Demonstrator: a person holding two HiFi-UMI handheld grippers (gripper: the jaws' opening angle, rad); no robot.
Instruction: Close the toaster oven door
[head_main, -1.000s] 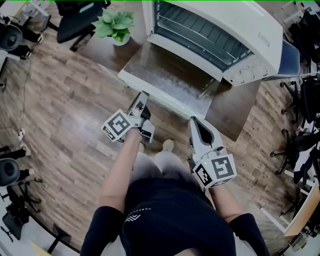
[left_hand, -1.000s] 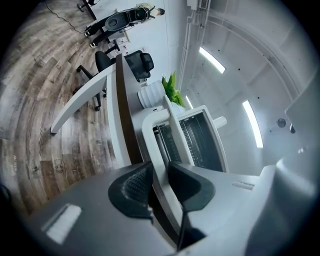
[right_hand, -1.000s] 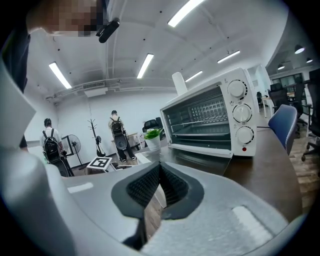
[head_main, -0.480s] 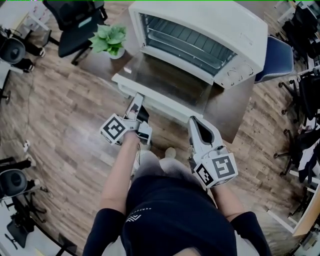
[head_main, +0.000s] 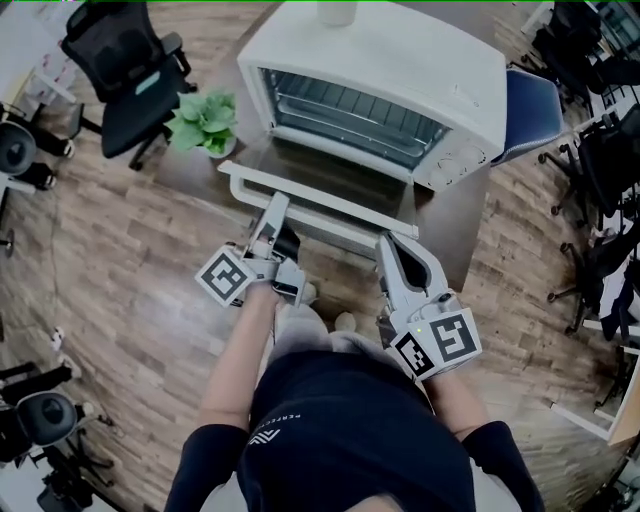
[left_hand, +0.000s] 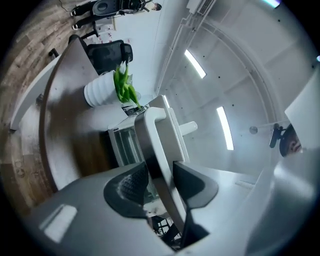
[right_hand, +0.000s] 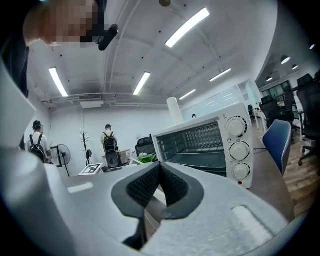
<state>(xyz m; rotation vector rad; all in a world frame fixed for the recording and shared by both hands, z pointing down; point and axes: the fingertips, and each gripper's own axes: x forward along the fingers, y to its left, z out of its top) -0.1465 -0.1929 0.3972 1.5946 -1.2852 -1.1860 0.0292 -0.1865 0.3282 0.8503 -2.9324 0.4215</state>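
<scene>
The white toaster oven (head_main: 400, 70) stands on a dark table (head_main: 450, 220) with its glass door (head_main: 330, 175) hanging open toward me. The door's white handle bar (head_main: 320, 205) runs along its front edge. My left gripper (head_main: 273, 212) reaches the bar's left part. In the left gripper view the bar (left_hand: 157, 145) passes between the jaws of the left gripper (left_hand: 160, 182), which are opening. My right gripper (head_main: 388, 242) hovers just off the door's right corner, shut and empty. The right gripper view has its pads (right_hand: 145, 187) meeting, with the oven (right_hand: 200, 145) beyond them.
A potted plant (head_main: 205, 122) stands on the table left of the oven. A black office chair (head_main: 115, 60) is at the far left and a blue chair (head_main: 530, 100) behind the oven on the right. Wooden floor surrounds the table. People stand far off in the right gripper view.
The oven has drawn away toward the top of the head view. The left gripper has stayed at the door's front edge and the door now looks shorter, tilted up. The right gripper has barely moved.
</scene>
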